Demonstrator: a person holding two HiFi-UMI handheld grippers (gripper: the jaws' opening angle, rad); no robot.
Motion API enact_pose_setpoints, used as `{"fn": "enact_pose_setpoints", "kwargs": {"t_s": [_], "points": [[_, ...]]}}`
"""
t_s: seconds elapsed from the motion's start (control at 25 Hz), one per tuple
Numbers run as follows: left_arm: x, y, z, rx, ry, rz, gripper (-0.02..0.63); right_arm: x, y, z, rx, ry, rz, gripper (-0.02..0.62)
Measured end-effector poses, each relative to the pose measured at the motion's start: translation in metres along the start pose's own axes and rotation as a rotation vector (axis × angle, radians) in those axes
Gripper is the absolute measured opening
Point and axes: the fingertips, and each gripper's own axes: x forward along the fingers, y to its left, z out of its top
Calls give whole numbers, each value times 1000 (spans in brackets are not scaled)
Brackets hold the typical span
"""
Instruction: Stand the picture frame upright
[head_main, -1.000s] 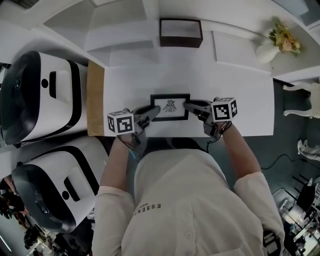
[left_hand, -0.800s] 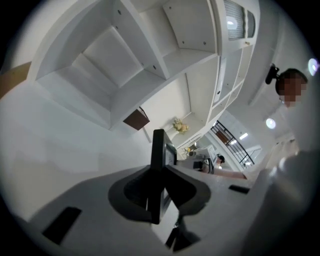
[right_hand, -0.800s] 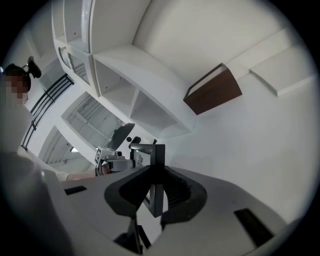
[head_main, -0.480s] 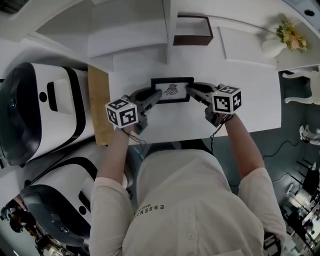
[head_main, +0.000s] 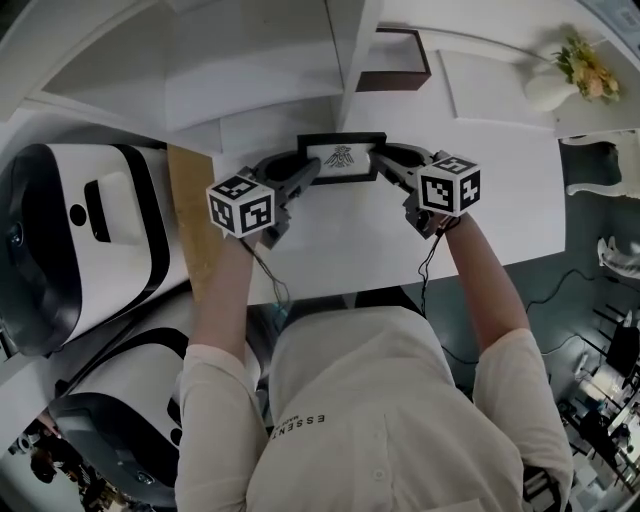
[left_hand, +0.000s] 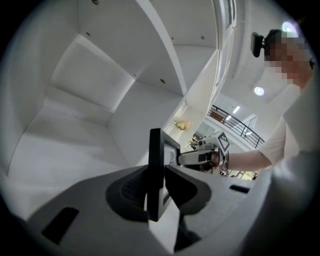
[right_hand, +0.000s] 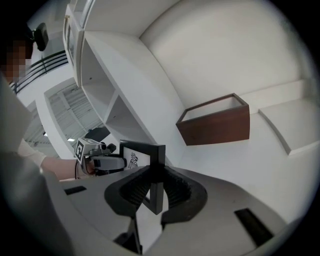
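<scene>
— Grippers' state?
— Left gripper (head_main: 309, 172) has its jaws opening around the picture frame (head_main: 341, 157), seemingly touching it; right gripper (head_main: 386, 160) pinches the opposite end. Frame stands upright between them.

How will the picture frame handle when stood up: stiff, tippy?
Probably stiff: the picture frame spans straight between the left claw, whose jaws are opening around it, and the right claw. Likely tippy: it looks thin edge-on in both gripper views. Probably light, since pinches at its two ends manage it.
</scene>
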Motion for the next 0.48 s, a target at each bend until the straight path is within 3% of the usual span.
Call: {"fn": "enact_pose_setpoints", "kwargs": {"t_s": [0.28, 0.48], "points": [[12, 25, 2, 48, 9, 32, 92, 17, -16, 7, -44, -31, -107, 89], [16, 36, 1, 43, 7, 35, 95, 28, -23, 15, -145, -45, -164, 87]]}}
